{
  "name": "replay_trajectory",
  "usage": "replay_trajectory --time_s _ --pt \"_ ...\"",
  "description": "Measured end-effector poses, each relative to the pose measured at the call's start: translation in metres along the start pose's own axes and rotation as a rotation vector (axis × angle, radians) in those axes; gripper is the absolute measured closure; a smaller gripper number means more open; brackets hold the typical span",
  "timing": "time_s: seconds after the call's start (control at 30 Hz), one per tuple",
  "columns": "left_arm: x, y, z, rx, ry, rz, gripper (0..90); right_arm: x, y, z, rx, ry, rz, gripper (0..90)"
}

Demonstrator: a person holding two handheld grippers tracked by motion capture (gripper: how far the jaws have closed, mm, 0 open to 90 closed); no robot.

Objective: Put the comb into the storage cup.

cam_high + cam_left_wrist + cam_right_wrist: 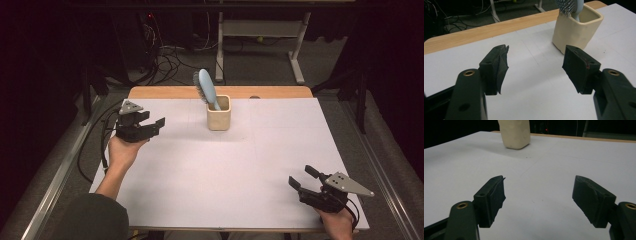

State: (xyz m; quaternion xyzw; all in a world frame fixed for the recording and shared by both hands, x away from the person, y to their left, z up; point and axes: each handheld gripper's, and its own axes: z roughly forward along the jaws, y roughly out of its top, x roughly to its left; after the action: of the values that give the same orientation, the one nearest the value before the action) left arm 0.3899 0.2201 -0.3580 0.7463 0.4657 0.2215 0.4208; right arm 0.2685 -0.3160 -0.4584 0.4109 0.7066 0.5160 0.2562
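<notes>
1. While both hands wait at the edges, the broad white table top (210, 170) with its pale wooden far edge sets the stage, and most of it lies bare.
2. Next in size, the cream square ceramic cup (219, 113) stands upright near the far middle of the table, well apart from both grippers; from the left gripper view it sits just past the right-hand jaw (576, 30).
3. The left gripper (152, 122) hangs above the table's left side, jaws spread wide with nothing between them, pointing toward the cup.
4. Over at the near right corner, the right gripper (301, 177) also stands wide open and empty, its jaws aimed up the table at the cup (514, 133).
5. Smallest of all, the light blue plastic hairbrush (206, 87) stands in the cup, handle down, bristled head leaning out to the left above the rim.
6. My read: the reach for the brush is on. To do it well, the nearer left gripper should close across the brush's neck just above the rim, then lift straight up so the cup doesn't tip; the right could steady the cup's wall.
</notes>
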Motion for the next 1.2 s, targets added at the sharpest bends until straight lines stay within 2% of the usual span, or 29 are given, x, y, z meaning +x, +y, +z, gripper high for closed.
replay_trajectory --time_s 0.2,1.2 --pt "0.002 -0.009 -0.002 0.005 0.006 0.0 36.7 0.0 0.0 0.0 0.003 -0.003 -0.001 26.5" --pt "0.006 -0.043 -0.024 -0.045 -0.014 -0.024 35.5 0.0 0.0 0.0 0.004 -0.01 0.002 26.5"
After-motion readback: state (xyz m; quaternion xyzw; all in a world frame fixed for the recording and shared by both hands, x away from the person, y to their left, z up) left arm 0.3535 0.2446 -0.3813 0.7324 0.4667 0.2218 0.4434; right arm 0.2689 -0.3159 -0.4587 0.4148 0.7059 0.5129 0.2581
